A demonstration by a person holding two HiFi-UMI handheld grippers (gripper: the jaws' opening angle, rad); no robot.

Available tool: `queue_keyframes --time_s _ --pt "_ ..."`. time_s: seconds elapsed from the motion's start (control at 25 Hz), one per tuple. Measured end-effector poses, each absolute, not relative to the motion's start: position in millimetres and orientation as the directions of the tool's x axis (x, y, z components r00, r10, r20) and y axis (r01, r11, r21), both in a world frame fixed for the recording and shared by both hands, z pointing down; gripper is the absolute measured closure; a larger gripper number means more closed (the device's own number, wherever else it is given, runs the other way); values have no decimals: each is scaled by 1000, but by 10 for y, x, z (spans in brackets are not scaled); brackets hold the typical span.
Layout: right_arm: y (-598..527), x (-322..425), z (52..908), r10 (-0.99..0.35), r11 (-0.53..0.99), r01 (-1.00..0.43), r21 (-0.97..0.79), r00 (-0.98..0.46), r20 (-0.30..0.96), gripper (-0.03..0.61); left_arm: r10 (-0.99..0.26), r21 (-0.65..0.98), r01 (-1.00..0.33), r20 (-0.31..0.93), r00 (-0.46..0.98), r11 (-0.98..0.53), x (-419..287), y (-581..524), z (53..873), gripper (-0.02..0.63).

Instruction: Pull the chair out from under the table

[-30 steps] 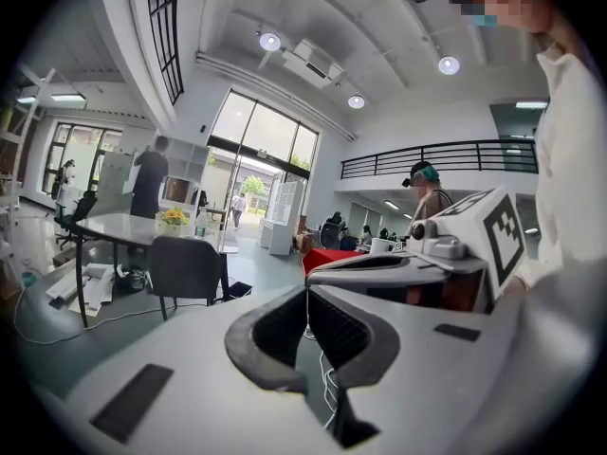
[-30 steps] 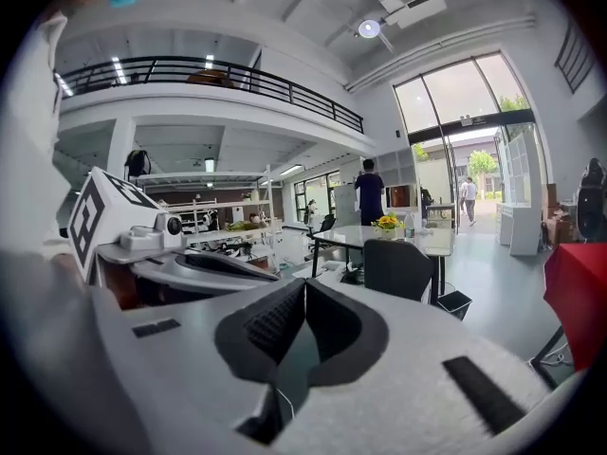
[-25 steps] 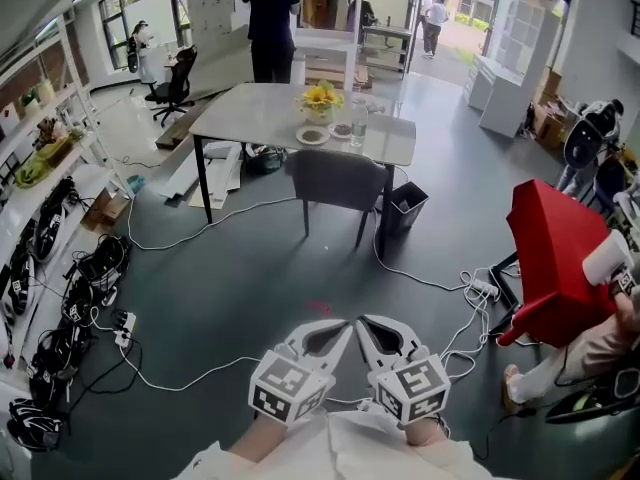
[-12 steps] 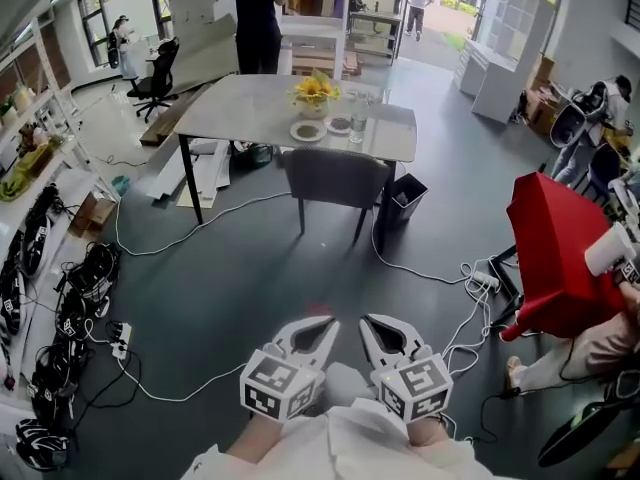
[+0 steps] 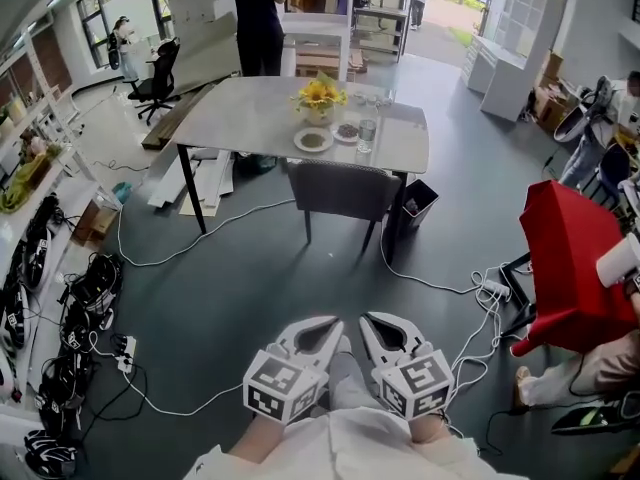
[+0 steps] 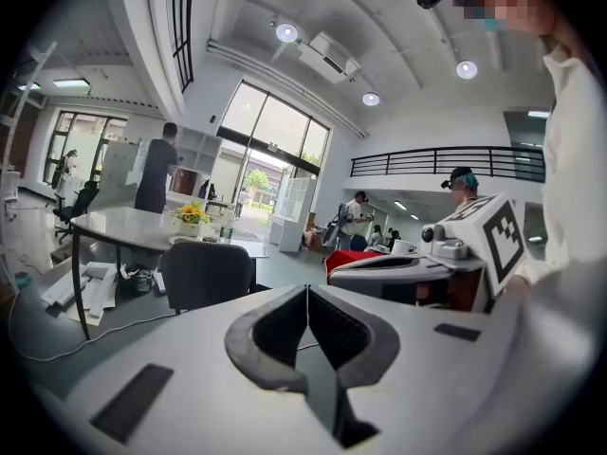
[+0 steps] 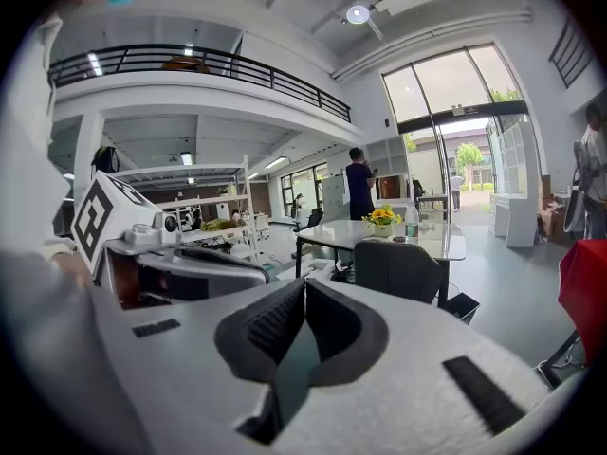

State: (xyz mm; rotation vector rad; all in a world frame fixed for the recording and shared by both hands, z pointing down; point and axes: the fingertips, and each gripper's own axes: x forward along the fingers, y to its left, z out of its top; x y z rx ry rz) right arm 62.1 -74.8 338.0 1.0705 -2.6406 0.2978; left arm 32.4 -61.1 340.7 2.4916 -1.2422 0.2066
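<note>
While both tongs sit low in the head view, the left gripper [image 5: 330, 325] and the right gripper [image 5: 368, 321] lie side by side, close together, noses aimed across the floor toward the table.

Left gripper: its own view shows the dark ribbed pads [image 6: 285, 325] pressed together at the tip, nothing between them.
Right gripper: same condition, pads [image 7: 334, 322] meeting along a single seam, nothing clamped.

Task item: dark grey upholstered chair with thin dark legs [image 5: 343, 189]. It stands at the near long side of the light grey rectangular table on black legs [image 5: 250, 114], tucked in with the backrest facing the person and the seat under the tabletop. It sits toward the table's right end, just beside the near right leg. Chair and grippers are well apart, with bare dark grey floor [image 5: 250, 288] between them.

On the tabletop: a bunch of yellow flowers in a pot [image 5: 320, 97], a white plate [image 5: 313, 140], a smaller dish [image 5: 346, 130] and a clear glass [image 5: 367, 135], all grouped above the chair.

Surroundings: a small black bin [image 5: 417, 204] stands just right of the chair by the table leg. White cables [image 5: 170, 253] trail over the floor. A red angular piece of furniture [image 5: 570, 268] stands tilted at the right edge. A person in dark clothes [image 5: 258, 18] stands beyond the table's far side, near a black office chair [image 5: 160, 68].
</note>
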Motion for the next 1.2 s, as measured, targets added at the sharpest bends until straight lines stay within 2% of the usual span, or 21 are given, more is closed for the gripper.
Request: queue_keyframes --time_s 0.76,1.2 --pt "-3161 686 3241 -639 723 -685 -89 -712 291 575 -755 186 -810 294 586 -556 407 -3065 3303 600" --pt "-3897 818 3414 -625 726 -681 -100 -713 319 575 -735 216 -796 305 605 -566 600 -3805 3446 600"
